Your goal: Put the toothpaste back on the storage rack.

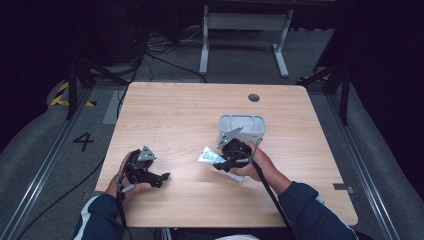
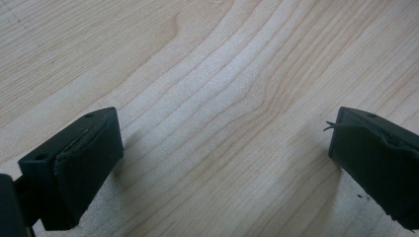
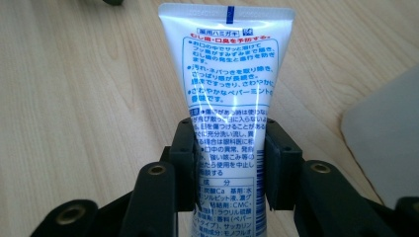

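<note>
Between the right gripper's (image 3: 231,163) jaws sits a white tube (image 3: 227,98), clamped on both sides about halfway along, flat crimped end pointing away from the gripper, printed back face up. Under the tube is the wooden table (image 3: 74,98). Just behind the gripper in the high view stands a grey basket (image 1: 243,125), its edge showing at the gripper's right in its own view. Well apart to the left, the left gripper (image 2: 225,153) rests low over bare wood, jaws spread wide, holding nothing.
</note>
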Motion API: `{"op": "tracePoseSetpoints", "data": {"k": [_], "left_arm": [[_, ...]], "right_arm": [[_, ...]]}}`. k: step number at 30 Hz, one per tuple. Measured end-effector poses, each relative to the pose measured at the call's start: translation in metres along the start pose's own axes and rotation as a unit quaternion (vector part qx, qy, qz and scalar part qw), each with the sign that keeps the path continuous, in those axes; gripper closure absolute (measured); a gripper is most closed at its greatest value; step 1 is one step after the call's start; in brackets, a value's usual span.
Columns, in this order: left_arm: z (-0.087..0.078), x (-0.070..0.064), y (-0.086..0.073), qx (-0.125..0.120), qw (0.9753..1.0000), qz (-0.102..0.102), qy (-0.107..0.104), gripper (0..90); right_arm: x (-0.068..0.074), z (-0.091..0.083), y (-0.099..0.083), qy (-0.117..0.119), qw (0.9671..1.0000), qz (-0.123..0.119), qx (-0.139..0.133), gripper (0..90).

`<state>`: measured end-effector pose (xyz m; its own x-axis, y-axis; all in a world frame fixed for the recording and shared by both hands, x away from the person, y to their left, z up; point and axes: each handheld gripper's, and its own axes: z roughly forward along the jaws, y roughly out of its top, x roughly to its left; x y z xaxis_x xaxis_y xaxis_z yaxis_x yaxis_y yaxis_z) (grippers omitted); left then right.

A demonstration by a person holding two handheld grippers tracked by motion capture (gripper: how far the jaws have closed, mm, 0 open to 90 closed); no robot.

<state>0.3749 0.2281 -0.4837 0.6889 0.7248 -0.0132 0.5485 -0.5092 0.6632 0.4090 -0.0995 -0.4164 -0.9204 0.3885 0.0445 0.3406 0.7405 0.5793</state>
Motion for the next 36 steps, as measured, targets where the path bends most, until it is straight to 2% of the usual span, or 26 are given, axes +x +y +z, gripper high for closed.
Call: {"op": "tracePoseSetpoints", "data": {"k": [4,9,18,25,36], "left_arm": [[0.0,0.0,0.0,0.0,1.0,0.0,0.0,0.5],[0.0,0.0,0.0,0.0,1.0,0.0,0.0,0.5],[0.0,0.0,0.0,0.0,1.0,0.0,0.0,0.5],[0.0,0.0,0.0,0.0,1.0,0.0,0.001,0.5],[0.0,0.0,0.0,0.0,1.0,0.0,0.001,0.5]], "right_arm": [[0.001,-0.017,-0.006,0.002,0.9997,0.001,-0.026,64.8],[0.002,-0.034,-0.017,-0.001,0.9974,-0.006,-0.072,64.8],[-0.003,-0.055,-0.031,-0.003,0.995,-0.002,-0.1,64.7],[-0.002,-0.074,-0.034,-0.005,0.9919,-0.013,-0.127,64.7],[-0.004,-0.097,-0.036,-0.015,0.9866,-0.014,-0.162,64.7]]}}
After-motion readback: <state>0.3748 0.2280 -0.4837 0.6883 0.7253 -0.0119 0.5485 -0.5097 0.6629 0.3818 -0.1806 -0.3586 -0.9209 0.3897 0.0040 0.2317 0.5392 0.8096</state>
